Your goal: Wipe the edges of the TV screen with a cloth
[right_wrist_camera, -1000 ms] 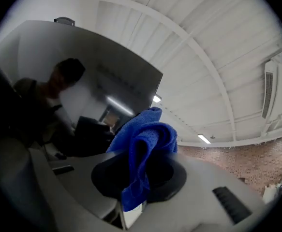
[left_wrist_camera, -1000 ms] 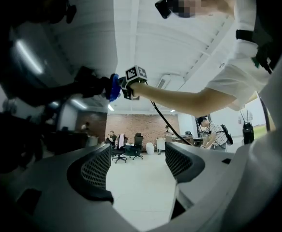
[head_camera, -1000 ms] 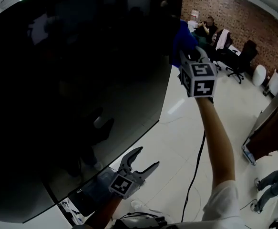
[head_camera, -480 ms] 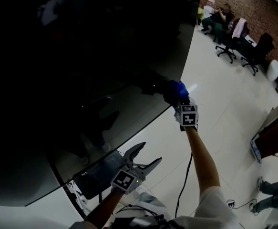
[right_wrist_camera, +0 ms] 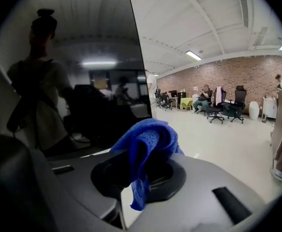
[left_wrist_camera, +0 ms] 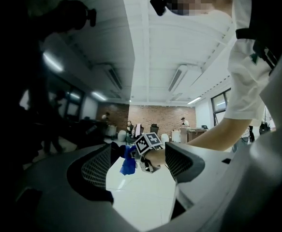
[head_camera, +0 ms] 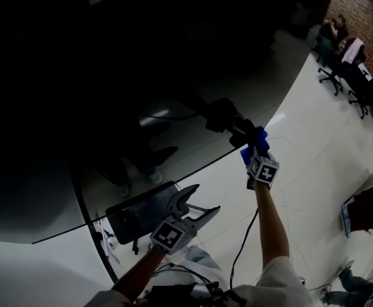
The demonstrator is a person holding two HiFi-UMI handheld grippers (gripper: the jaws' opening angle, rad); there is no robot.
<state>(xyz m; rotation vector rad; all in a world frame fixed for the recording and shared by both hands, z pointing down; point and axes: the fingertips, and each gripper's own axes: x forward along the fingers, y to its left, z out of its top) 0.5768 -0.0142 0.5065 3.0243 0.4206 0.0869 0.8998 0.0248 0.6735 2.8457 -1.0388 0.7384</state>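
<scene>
Holding the cloth: the right tool (head_camera: 253, 147) is clamped on a blue cloth (head_camera: 256, 137). In the right gripper view the cloth (right_wrist_camera: 148, 141) bunches up out of that tool (right_wrist_camera: 140, 175), its jaws drawn in on the fabric, and a tail hangs down between them.
Cloth place: at the lower right edge of the TV screen (head_camera: 141, 75), where the dark glass ends against the pale floor (head_camera: 301, 158). It looks to touch the rim, though the dim picture leaves that unsure.
TV screen: large, dark and glossy, it fills the left and far part of the head view. In the right gripper view the TV screen (right_wrist_camera: 82, 91) stands left of the cloth and mirrors a person's outline.
Left tool: the left tool (head_camera: 198, 203) is held low and near, below the screen's bottom edge and apart from it. Its jaws are spread wide with nothing between them.
Left gripper view: through the gap of the left tool (left_wrist_camera: 136, 166), the right tool (left_wrist_camera: 135, 154) and the cloth (left_wrist_camera: 127, 162) show well beyond.
Room: a brick wall (head_camera: 359, 11) and office chairs (head_camera: 332, 74) at the far right; a cable (head_camera: 244, 248) hangs beside the right arm.
</scene>
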